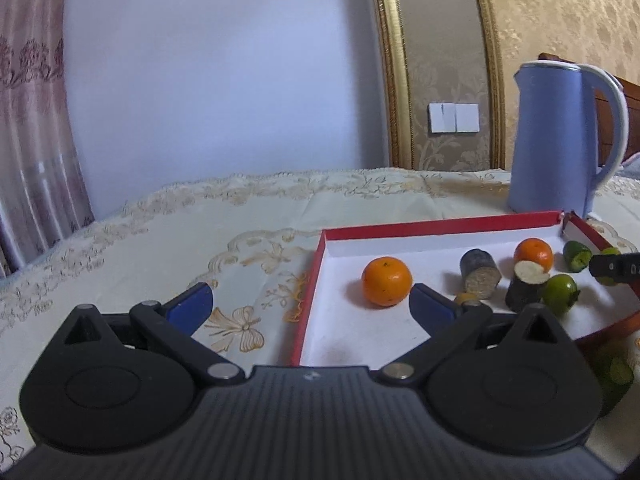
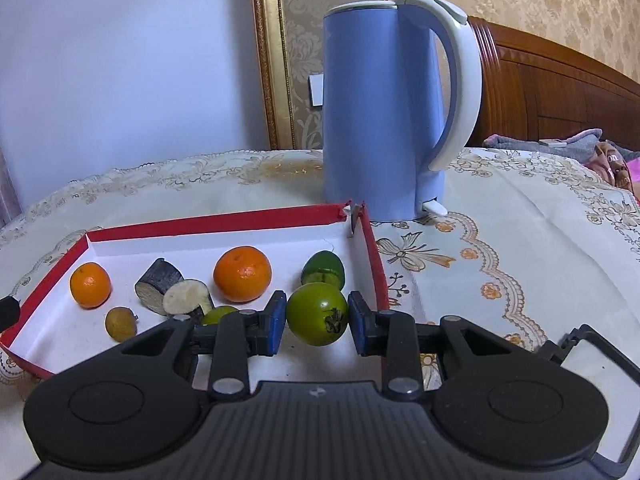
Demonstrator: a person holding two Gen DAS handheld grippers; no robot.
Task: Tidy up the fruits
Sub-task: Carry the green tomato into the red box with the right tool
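A red-walled tray [image 2: 216, 220] with a white floor holds two oranges [image 2: 242, 274] [image 2: 90, 285], two dark cut stalk pieces [image 2: 158, 280], a small brownish fruit [image 2: 120, 323] and green fruits [image 2: 323, 270]. My right gripper [image 2: 316, 316] is shut on one green fruit [image 2: 320, 304] near the tray's right wall, just above the floor. My left gripper [image 1: 312, 298] stands wide open and holds nothing. It straddles the tray's left wall [image 1: 316, 272]. The nearer orange [image 1: 387, 286] lies just beyond its right fingertip.
A tall blue kettle [image 2: 376, 112] with a white handle stands right behind the tray's far right corner, which is torn. An embroidered cream cloth [image 1: 200, 232] covers the round table. A wall and a gilt frame lie behind, and a wooden headboard [image 2: 560, 92] is at the right.
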